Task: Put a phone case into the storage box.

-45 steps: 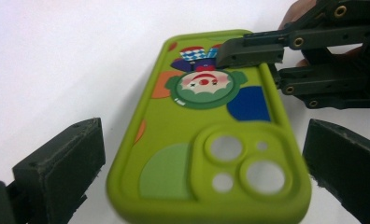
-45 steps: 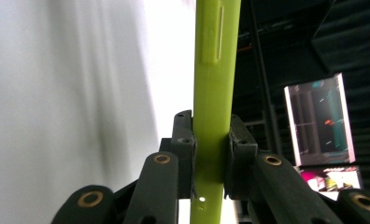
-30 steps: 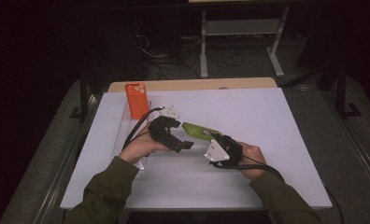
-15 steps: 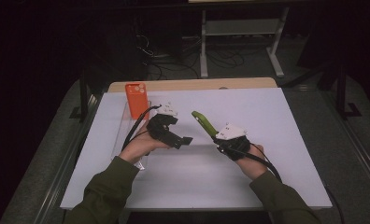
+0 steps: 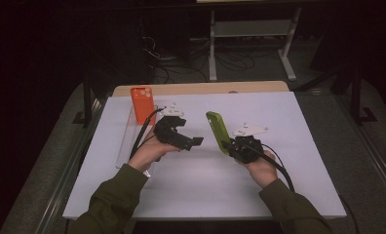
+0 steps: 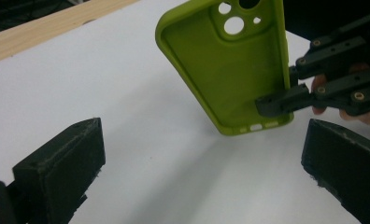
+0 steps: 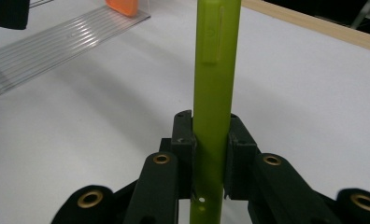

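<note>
My right gripper (image 5: 228, 146) pinches the green phone case (image 5: 218, 131) upright above the table; my left gripper (image 5: 193, 142), jaws wide, must close squarely on its free edge.

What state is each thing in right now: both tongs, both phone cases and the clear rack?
Right tongs: shut on the green case's edge.
Left tongs: open, holding nothing.
Green case: lifted off the table, empty, hollow side toward the left tongs.
Orange case: standing in the clear rack.
</note>
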`<state>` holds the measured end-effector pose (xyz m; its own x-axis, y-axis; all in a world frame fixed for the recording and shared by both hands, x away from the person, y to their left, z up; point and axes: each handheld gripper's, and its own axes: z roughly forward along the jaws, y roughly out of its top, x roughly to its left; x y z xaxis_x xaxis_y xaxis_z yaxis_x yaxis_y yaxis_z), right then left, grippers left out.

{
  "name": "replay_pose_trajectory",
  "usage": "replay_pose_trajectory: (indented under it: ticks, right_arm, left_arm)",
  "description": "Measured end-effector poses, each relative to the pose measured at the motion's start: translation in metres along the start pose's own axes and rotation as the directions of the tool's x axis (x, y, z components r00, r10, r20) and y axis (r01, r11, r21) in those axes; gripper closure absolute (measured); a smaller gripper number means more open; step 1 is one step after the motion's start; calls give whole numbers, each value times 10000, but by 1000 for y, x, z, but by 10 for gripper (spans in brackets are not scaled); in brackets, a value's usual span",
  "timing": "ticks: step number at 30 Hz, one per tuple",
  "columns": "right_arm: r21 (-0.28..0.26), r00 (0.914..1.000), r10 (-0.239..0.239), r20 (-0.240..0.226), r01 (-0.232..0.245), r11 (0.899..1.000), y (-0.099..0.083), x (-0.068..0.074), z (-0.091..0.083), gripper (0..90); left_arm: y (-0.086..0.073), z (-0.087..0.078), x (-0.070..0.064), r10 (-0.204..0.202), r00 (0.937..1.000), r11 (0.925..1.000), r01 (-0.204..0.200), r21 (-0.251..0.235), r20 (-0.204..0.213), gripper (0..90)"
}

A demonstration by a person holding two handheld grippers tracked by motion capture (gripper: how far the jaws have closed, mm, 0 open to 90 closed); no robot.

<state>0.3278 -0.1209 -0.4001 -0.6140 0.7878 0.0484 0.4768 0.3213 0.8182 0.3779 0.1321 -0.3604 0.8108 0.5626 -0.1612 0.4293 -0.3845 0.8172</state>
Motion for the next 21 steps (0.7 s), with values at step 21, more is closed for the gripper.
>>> replay_pose_trajectory:
  ticks: [21]
  right_arm:
    - [-378, 9973, 225, -704, -252, 9990, 3, 13, 1, 762]
  left_arm:
    - [12, 21, -5, -634, 9972, 9939, 667, -881, 398, 0]
